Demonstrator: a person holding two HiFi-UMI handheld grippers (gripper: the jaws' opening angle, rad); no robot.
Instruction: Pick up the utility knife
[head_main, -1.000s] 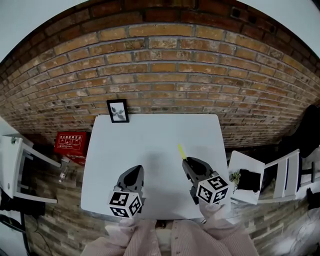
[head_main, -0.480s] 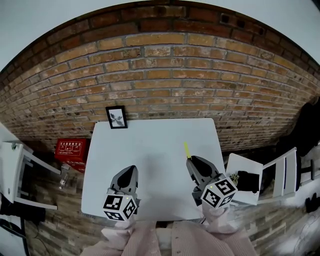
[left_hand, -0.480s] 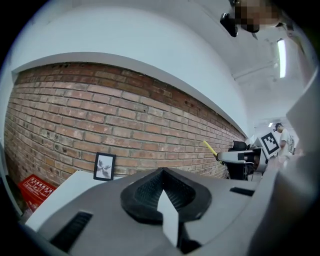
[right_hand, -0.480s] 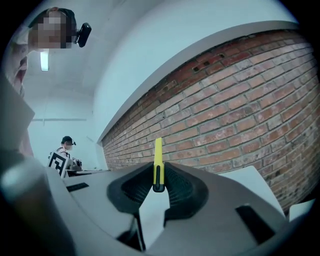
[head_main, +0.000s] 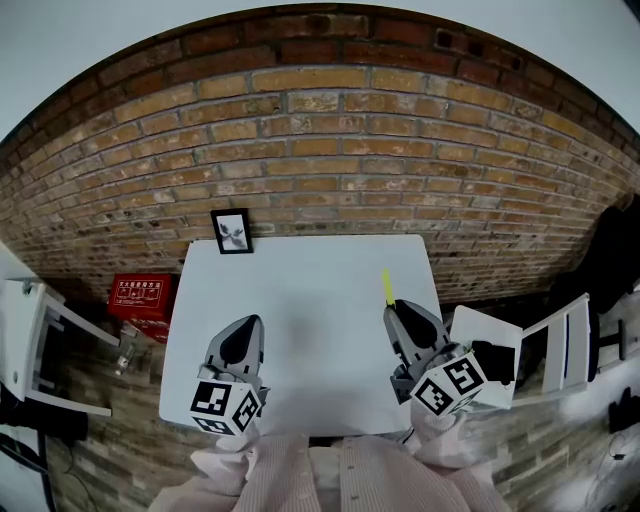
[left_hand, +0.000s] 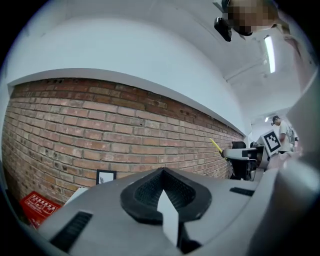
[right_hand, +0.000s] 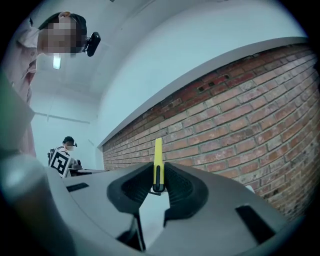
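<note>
My right gripper (head_main: 394, 313) is shut on the yellow utility knife (head_main: 388, 287), held in the air above the right side of the white table (head_main: 310, 290). In the right gripper view the knife (right_hand: 158, 161) stands clamped between the two dark pads and sticks out ahead of my right gripper (right_hand: 158, 188) toward the brick wall. My left gripper (head_main: 246, 327) hovers over the table's near left part, shut with nothing in it. In the left gripper view my left gripper (left_hand: 162, 173) has its jaw tips together, and the knife (left_hand: 216, 145) shows far off at the right.
A small framed picture (head_main: 231, 232) leans at the table's far left edge against the brick wall (head_main: 320, 150). A red box (head_main: 140, 293) and a white chair (head_main: 30, 345) stand on the floor at left. Another white chair (head_main: 565, 345) and a white board (head_main: 485, 345) are at right.
Both grippers have risen and spread apart, the left toward the left, the right toward the right. The knife has stayed clamped in the right gripper.
</note>
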